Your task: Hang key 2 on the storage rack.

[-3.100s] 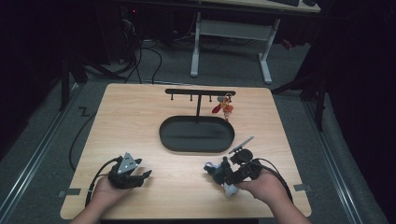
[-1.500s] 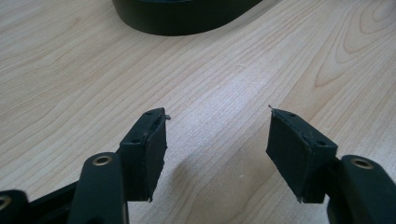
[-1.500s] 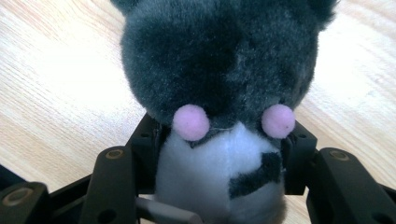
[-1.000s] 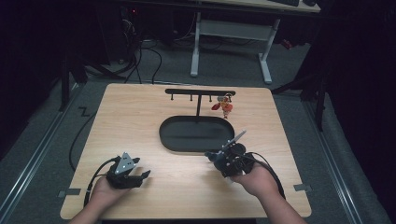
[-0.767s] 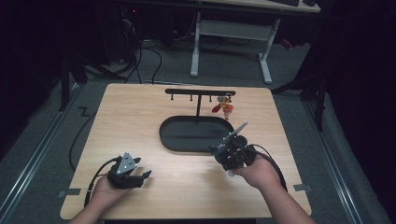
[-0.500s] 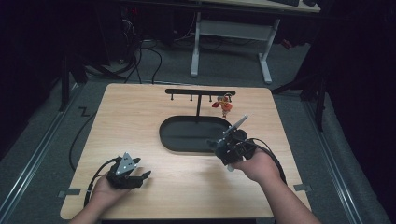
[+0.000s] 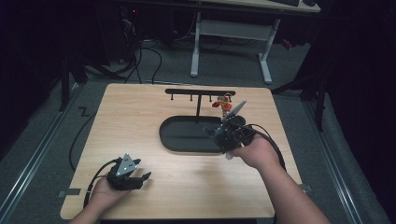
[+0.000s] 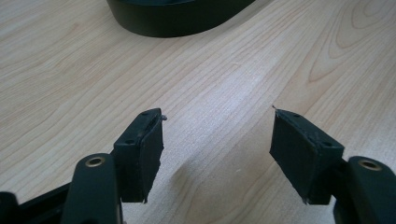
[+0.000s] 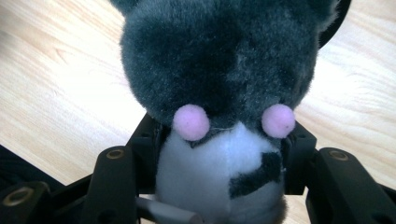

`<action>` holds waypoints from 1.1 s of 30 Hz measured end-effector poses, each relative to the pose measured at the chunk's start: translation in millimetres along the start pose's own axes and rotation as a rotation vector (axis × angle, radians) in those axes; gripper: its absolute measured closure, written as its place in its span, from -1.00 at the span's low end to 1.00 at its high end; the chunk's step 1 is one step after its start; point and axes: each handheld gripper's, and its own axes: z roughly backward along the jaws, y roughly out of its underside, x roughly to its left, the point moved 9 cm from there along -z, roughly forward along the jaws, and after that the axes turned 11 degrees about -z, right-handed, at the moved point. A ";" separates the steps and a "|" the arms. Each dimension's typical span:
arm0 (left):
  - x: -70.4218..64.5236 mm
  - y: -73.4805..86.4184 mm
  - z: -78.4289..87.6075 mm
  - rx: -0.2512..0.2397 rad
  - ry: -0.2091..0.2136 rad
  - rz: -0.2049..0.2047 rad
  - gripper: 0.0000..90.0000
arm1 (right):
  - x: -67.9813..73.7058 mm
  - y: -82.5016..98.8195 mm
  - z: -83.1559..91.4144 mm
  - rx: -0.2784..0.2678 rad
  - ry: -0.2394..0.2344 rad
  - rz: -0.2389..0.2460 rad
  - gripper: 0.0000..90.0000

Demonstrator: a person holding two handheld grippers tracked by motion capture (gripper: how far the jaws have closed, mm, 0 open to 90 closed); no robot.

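A: Nearest us, the left gripper (image 7: 125,173) sits low on the table (image 7: 140,116) by the front edge, jaws spread wide with bare wood between the pads (image 8: 140,156).

B: And the right gripper (image 9: 219,158)?

A: Clenched on a plush toy (image 9: 219,93), grey and furry with a white belly and two pink dots. The pads squeeze the white part from both sides.

B: Which way does it point?

A: In the right gripper view its long axis runs straight out from the jaws, dark head farthest from them. From the high view the right gripper (image 7: 229,135) hangs at the near right edge of the black oval tray (image 7: 182,140).

B: Anything hard to read?

A: From above the toy is nearly lost against the gripper. Behind the tray stands a black rack (image 7: 200,92) with a small red-orange thing (image 7: 224,104) hanging from it, too small to identify.
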 end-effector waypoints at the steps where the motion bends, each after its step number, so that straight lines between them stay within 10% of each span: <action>1: -1.1 0.0 0.5 0.002 0.000 -0.005 -0.23 | 0.2 -1.9 0.9 -0.002 -0.001 0.000 0.04; 33: 3.1 0.9 3.4 -0.002 0.001 -0.003 -0.24 | -0.9 -67.0 40.7 -0.043 0.028 -0.021 0.04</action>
